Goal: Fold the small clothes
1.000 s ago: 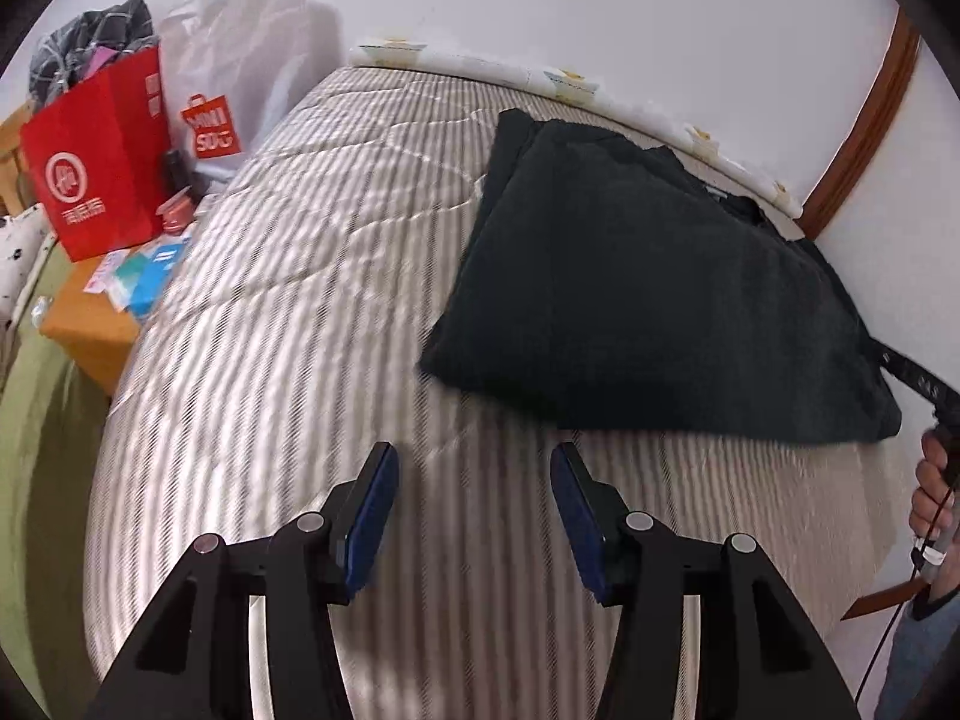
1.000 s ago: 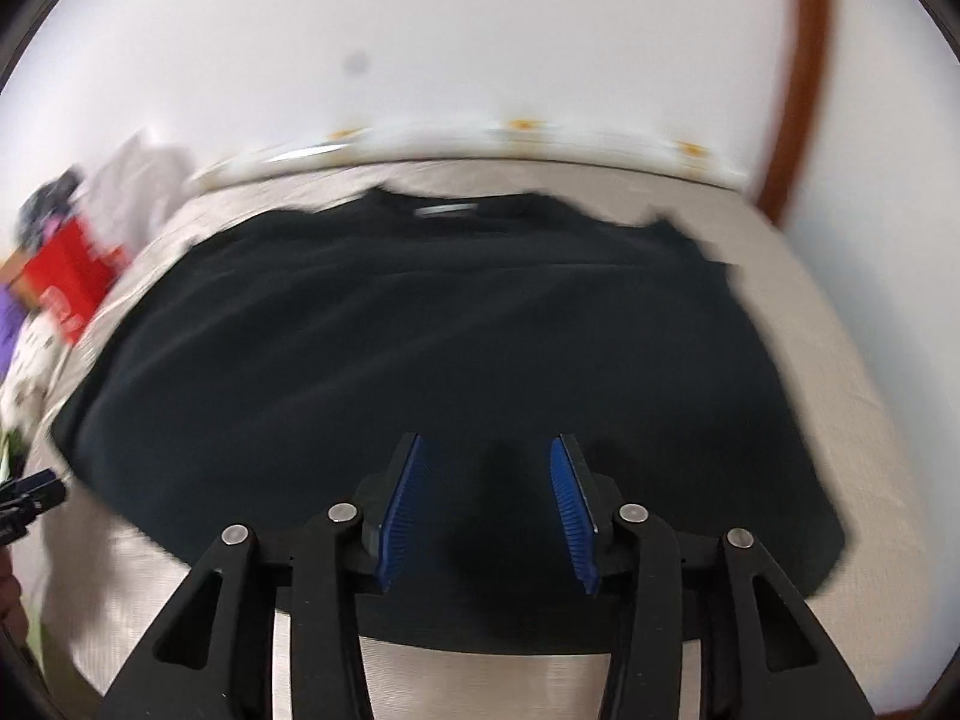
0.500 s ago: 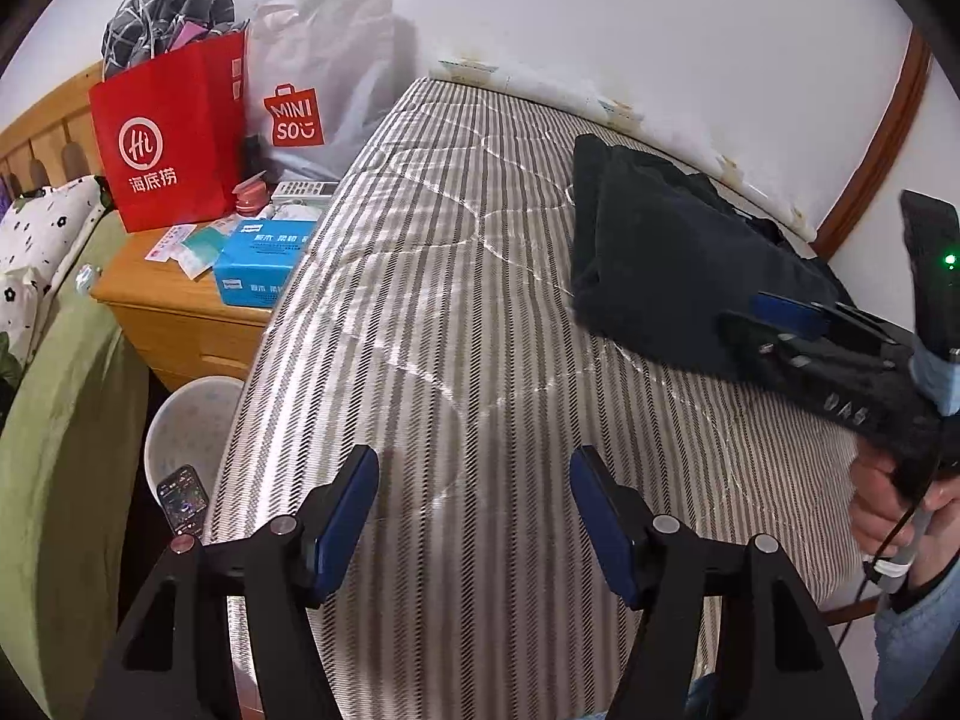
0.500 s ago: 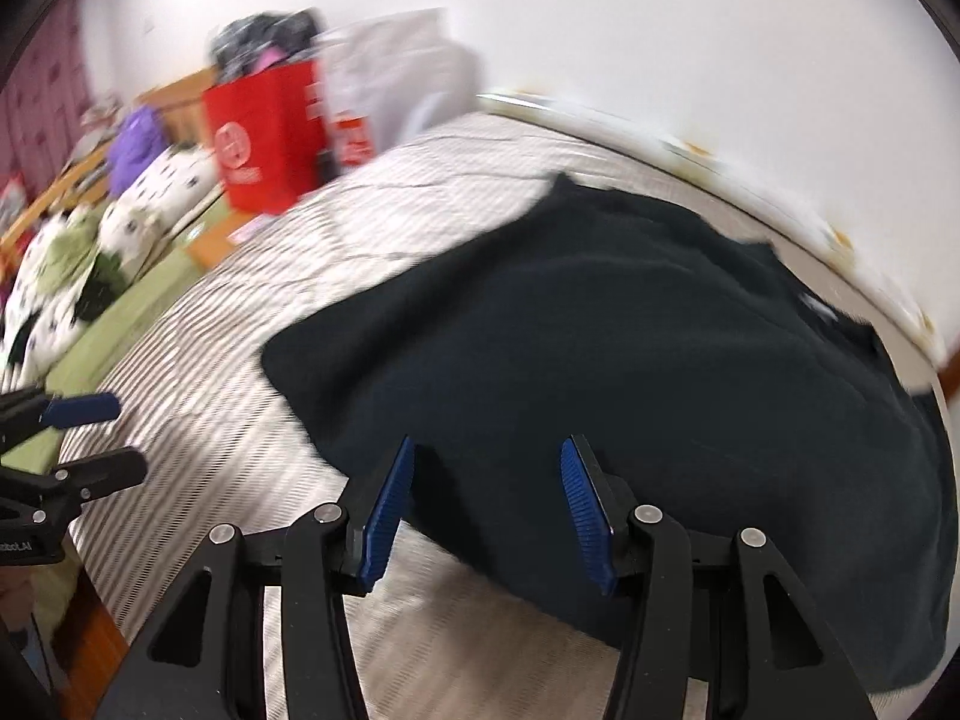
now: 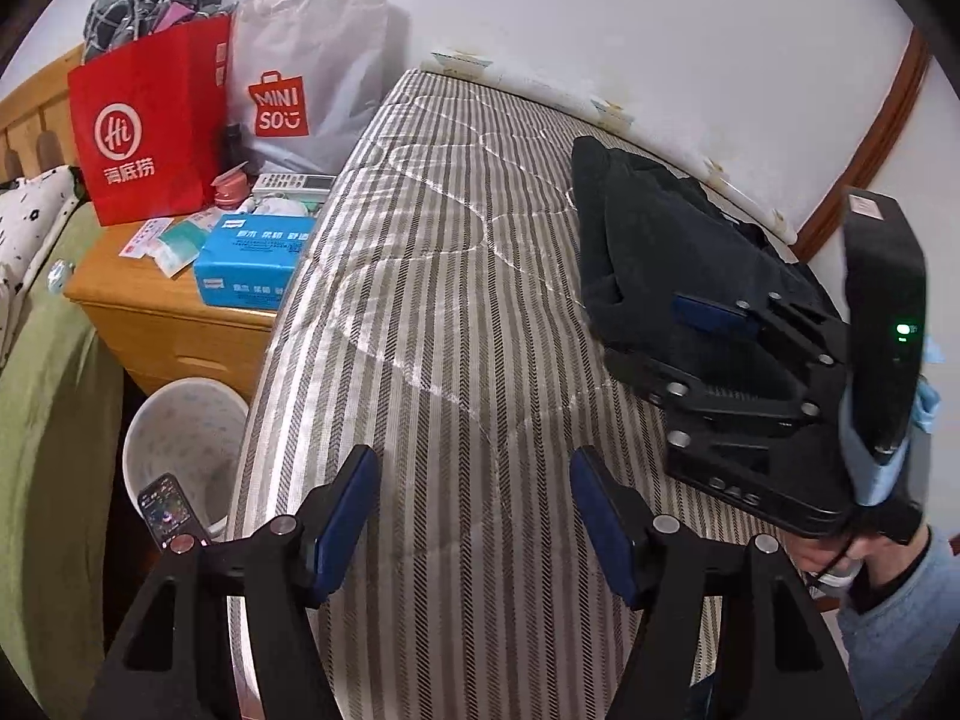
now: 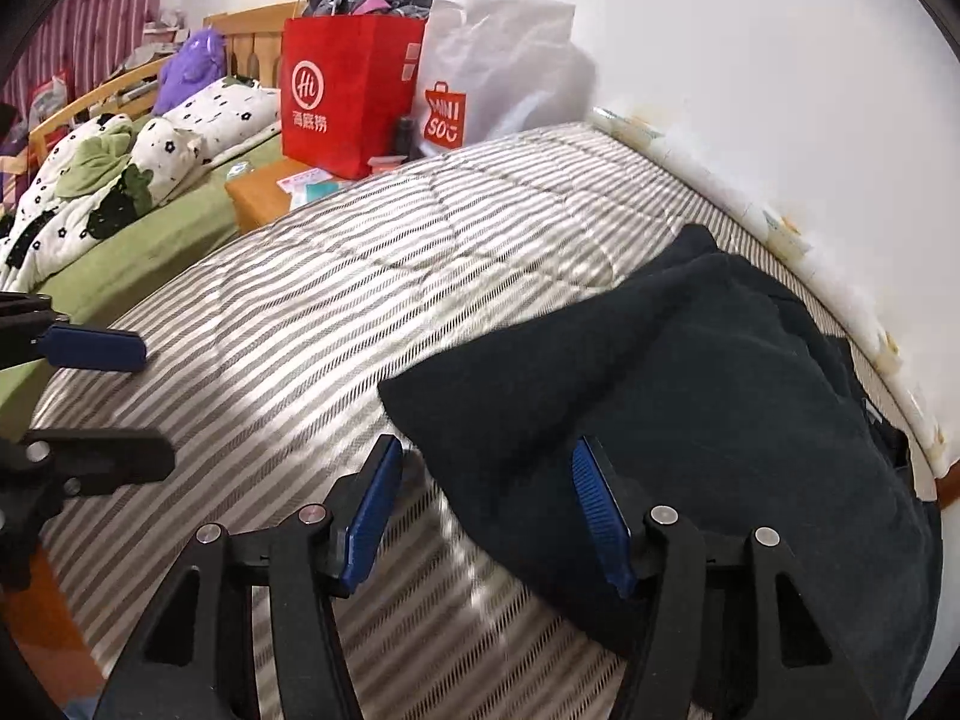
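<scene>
A black garment (image 6: 690, 384) lies folded on the striped mattress (image 6: 336, 294), near the wall side. It also shows in the left wrist view (image 5: 654, 240). My right gripper (image 6: 486, 510) is open, its jaws standing around the garment's near corner without closing on it. It also shows in the left wrist view (image 5: 708, 330) at the garment's near edge. My left gripper (image 5: 474, 516) is open and empty above the bare mattress (image 5: 444, 300), well to the left of the garment. It also shows at the left edge of the right wrist view (image 6: 90, 396).
A wooden nightstand (image 5: 150, 306) beside the bed holds a red paper bag (image 5: 150, 132), a white Miniso bag (image 5: 306, 72) and a blue tissue box (image 5: 252, 258). A white bin (image 5: 180, 438) with a phone (image 5: 165, 510) stands below. A second bed (image 6: 120, 198) lies further left.
Both grippers pulled back from the garment toward the bed's near edge and turned left. The garment lies more bunched than one second ago. Both grippers stayed open.
</scene>
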